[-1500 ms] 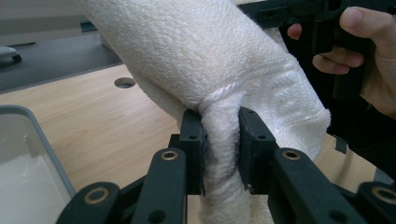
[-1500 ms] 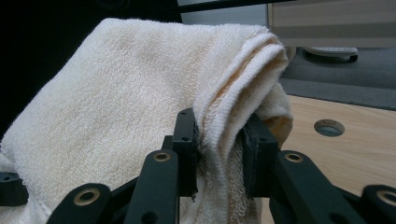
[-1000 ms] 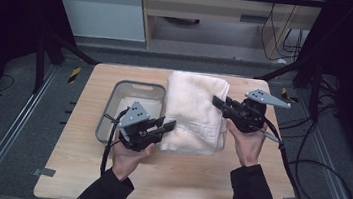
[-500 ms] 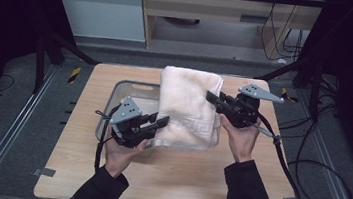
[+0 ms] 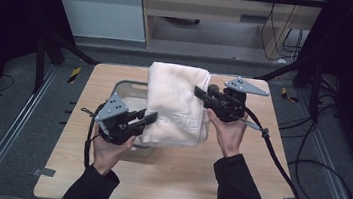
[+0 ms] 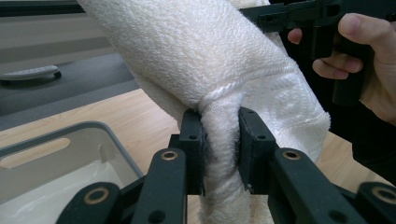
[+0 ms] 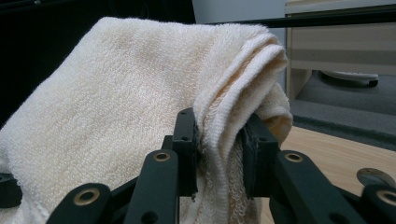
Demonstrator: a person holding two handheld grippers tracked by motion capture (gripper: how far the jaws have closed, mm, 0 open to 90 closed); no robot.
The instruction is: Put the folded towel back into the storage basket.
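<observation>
**Towel up between both grippers, bin underneath**

The cream towel (image 5: 176, 104) hangs folded at centre frame in the high view, above the grey bin (image 5: 126, 92). My left gripper (image 6: 220, 154) is clamped on a bunched fold; my right gripper (image 7: 219, 151) pinches the layered edge. I judge level, even hands matter most, or the folds slip. Below lies the wooden table (image 5: 255, 189); the right gripper's cable (image 5: 278, 161) trails across the lower right, a possible snag.

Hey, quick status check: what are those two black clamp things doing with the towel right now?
Left tool shut on the towel, near edge. Right tool shut on its far folded edge. Towel held up over the grey bin. Nothing in the way.
</observation>
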